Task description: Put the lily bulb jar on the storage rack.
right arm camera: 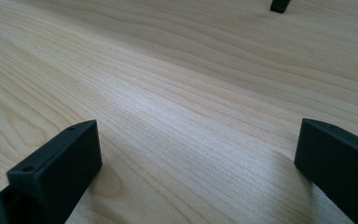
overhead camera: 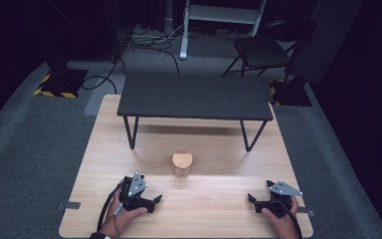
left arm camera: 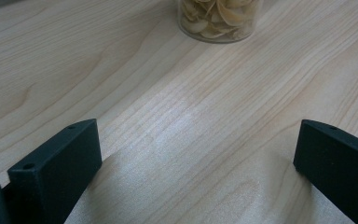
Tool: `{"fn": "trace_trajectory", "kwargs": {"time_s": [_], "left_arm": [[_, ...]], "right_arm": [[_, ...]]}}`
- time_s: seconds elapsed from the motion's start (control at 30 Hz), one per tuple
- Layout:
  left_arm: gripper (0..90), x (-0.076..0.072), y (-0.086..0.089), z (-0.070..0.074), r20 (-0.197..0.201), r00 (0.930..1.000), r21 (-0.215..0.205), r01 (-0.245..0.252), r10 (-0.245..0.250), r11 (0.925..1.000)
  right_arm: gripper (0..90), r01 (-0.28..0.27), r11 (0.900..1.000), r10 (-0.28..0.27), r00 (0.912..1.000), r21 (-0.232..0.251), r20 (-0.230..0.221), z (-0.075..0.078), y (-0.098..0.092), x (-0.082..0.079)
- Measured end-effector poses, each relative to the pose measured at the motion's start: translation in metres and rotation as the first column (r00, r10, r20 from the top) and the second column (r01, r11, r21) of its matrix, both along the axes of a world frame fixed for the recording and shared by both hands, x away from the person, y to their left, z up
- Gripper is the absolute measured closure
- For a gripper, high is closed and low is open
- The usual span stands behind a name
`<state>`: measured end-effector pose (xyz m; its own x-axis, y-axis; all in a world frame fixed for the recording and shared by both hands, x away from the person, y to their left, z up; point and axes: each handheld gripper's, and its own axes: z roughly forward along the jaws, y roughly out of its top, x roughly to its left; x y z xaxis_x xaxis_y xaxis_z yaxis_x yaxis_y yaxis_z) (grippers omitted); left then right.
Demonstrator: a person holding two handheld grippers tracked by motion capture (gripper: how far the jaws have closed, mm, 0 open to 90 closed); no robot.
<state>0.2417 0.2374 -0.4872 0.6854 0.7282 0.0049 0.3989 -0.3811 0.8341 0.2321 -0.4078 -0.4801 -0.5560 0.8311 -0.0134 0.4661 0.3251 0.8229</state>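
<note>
Clear jar (overhead camera: 182, 166), wooden lid (overhead camera: 182, 159), filled with pale chips; stood upright on counter (overhead camera: 214, 204). Left hand-held gripper (overhead camera: 155, 200) and right hand-held gripper (overhead camera: 252, 201) held wide open, empty.

The left tool (left arm camera: 196, 154), jaws wide apart over bare table (left arm camera: 98, 70), faces a jar (left arm camera: 219, 21).

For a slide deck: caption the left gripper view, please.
Open left tool low over the wooden table, facing a clear jar of pale shells.
</note>
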Motion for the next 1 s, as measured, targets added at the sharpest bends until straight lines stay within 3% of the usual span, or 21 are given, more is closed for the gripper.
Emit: {"fn": "trace_trajectory", "kwargs": {"time_s": [0.57,0.8,0.9,0.93,1.0], "left_arm": [[0.6,0.001,0.0,0.001,-0.002,1.0,0.004,0.003,-0.003,1.0],[2.4,0.006,-0.004,0.014,-0.041,0.9989,0.031,-0.02,0.022,0.9993],[2.5,0.008,-0.009,0.024,-0.015,0.9999,0.057,-0.001,0.002,0.9984],[2.4,0.011,-0.012,0.035,0.01,0.9998,0.043,0.019,-0.02,0.9989],[1.8,0.018,-0.015,0.047,0.016,0.9989,0.019,0.043,-0.043,0.9989]], "right_arm": [[0.0,0.0,1.0,0.0,1.0,-0.001,0.0,0.0,0.0,0.0],[0.0,0.0,1.0,0.0,1.0,0.0,-0.001,0.0,0.0,0.0],[0.0,0.005,1.0,-0.005,1.0,0.0,-0.001,0.0,0.001,-0.001],[0.0,0.008,1.0,-0.008,1.0,0.0,-0.001,0.0,0.001,-0.001],[0.0,0.009,1.0,-0.009,1.0,0.0,-0.001,0.0,0.001,-0.002]]}}
